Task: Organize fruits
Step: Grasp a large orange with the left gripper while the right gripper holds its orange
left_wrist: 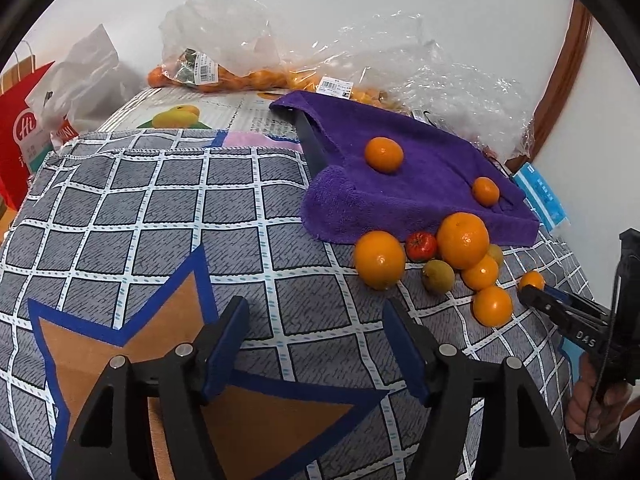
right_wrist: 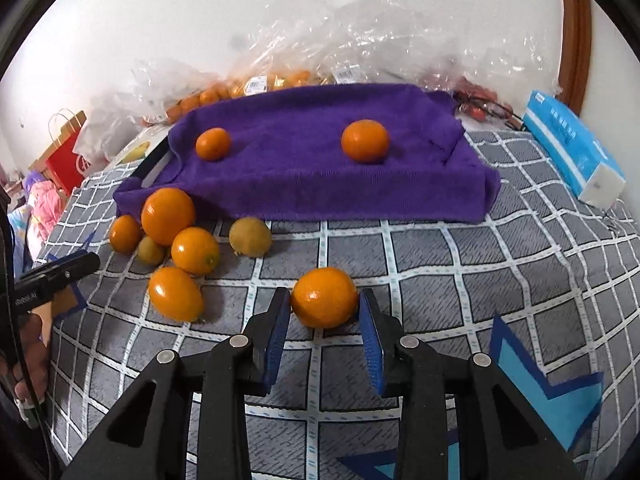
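Note:
A purple towel [left_wrist: 424, 184] covers a tray and carries two small oranges [left_wrist: 383, 154] [left_wrist: 485, 191]; it shows in the right wrist view too [right_wrist: 320, 176]. A cluster of oranges [left_wrist: 379, 259], a red fruit [left_wrist: 421, 245] and greenish fruits [left_wrist: 438, 276] lies in front of the towel. My right gripper [right_wrist: 325, 304] has its fingers on both sides of a small orange [right_wrist: 323, 297] on the checked cloth. My left gripper [left_wrist: 316, 320] is open and empty over the cloth, left of the cluster.
Plastic bags of oranges [left_wrist: 224, 68] line the back wall. A red paper bag [left_wrist: 20, 128] stands at the left. A blue tissue pack [right_wrist: 572, 152] lies at the right. The checked cloth [left_wrist: 160, 208] covers the table.

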`<state>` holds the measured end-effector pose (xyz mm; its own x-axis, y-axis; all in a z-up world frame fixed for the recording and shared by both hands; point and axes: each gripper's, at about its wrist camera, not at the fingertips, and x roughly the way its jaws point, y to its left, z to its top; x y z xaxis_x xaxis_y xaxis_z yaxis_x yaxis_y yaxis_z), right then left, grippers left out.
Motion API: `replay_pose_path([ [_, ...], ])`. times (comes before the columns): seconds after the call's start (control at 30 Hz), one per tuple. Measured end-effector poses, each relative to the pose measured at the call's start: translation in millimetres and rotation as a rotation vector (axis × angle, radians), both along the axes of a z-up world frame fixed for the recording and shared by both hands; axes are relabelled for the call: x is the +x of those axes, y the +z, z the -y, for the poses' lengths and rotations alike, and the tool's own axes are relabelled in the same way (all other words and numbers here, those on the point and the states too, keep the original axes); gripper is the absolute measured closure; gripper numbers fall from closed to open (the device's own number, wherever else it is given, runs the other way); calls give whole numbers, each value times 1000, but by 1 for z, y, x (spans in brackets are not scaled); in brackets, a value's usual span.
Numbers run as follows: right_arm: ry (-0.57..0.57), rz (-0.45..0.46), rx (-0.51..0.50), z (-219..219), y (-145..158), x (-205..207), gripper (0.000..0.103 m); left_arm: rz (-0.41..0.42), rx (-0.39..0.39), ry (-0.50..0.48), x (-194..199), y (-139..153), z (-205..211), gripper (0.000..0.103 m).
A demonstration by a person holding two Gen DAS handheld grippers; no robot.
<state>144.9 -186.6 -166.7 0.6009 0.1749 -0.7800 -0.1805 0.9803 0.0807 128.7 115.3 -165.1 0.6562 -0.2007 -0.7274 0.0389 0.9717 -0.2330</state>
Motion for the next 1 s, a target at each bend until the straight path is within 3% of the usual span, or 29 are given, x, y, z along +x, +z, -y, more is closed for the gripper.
replay_pose_path([
  [0.33,-1,45,-62,-8,0,5,69,8,-31,-16,-1,1,-3,35],
  [0.43,-16,77,-36,-2,5,1,69,1,-34,7,-3,2,-3,36],
  [0.57,-31,104,39,11,11,-3,69,-16,-128,-12,0,8,11,37],
  [0.7,-24,105,31,7,11,-3,69,-21,-14,23,16,15,36,43],
  [0.8,-17,122,26,5,12,-7,69,-25,19,36,30,12,45,45],
  [0.93,-33,122,31,8,12,-8,69,-15,98,69,37,2,50,64],
  [1.0,-40,124,40,11,12,-9,69,-12,92,77,36,2,48,72],
])
